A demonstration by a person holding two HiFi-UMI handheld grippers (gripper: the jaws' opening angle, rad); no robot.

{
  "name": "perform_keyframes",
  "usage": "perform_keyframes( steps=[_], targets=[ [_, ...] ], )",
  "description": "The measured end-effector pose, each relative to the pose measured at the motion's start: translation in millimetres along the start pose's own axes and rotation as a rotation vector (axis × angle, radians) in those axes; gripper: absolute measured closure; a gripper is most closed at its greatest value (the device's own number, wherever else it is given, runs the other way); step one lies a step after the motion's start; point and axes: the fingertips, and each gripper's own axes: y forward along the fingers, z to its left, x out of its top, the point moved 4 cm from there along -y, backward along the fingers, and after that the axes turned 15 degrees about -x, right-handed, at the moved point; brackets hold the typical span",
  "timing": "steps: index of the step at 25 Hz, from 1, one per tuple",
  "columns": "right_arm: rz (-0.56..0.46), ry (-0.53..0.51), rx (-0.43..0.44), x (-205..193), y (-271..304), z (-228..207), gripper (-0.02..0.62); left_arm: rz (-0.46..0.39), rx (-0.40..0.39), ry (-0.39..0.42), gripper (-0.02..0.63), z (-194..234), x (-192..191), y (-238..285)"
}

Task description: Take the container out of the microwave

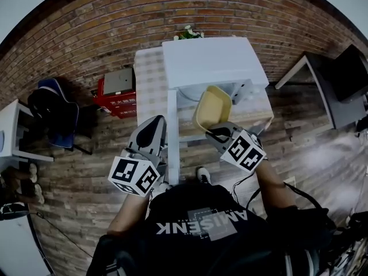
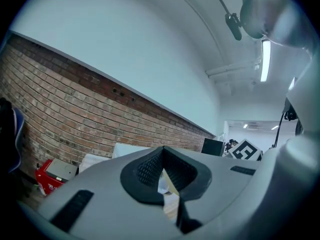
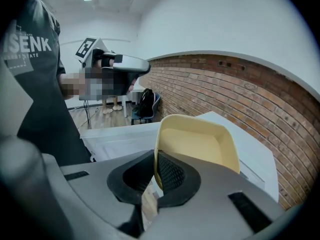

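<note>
A pale yellow container [image 1: 213, 108] hangs tilted in front of the white microwave [image 1: 213, 59], outside its cavity. My right gripper [image 1: 216, 132] is shut on the container's near rim. In the right gripper view the rim sits pinched between the black pads [image 3: 170, 173], and the container [image 3: 195, 141] stands up beyond them. The microwave door [image 1: 171, 137] is swung open towards me. My left gripper [image 1: 155, 125] is just left of that door, pointing level. Its jaws [image 2: 167, 184] look shut with nothing between them. I cannot tell whether it touches the door.
The microwave stands on a small table with a checked cloth [image 1: 148, 79] against a brick wall. A red box [image 1: 118, 94] and a dark chair [image 1: 54, 111] are to the left. A dark desk [image 1: 339, 79] stands at the right. A small plant [image 1: 188, 33] sits behind the microwave.
</note>
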Motion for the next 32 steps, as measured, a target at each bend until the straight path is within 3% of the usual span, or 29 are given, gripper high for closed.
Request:
perform_keyframes(
  steps=[12, 16, 32],
  targets=[
    [-0.097, -0.017, -0.022, 35, -33, -4, 0.549, 0.006, -0.025, 0.039, 0.595, -7, 3, 6],
    [-0.092, -0.076, -0.052, 42, -39, -7, 0.549, 0.003, -0.012, 0.034, 0.595, -9, 1, 5],
    [-0.116, -0.087, -0.095, 49, -45, -15, 0.549, -0.005, -0.002, 0.047, 0.595, -13, 4, 6]
  ],
)
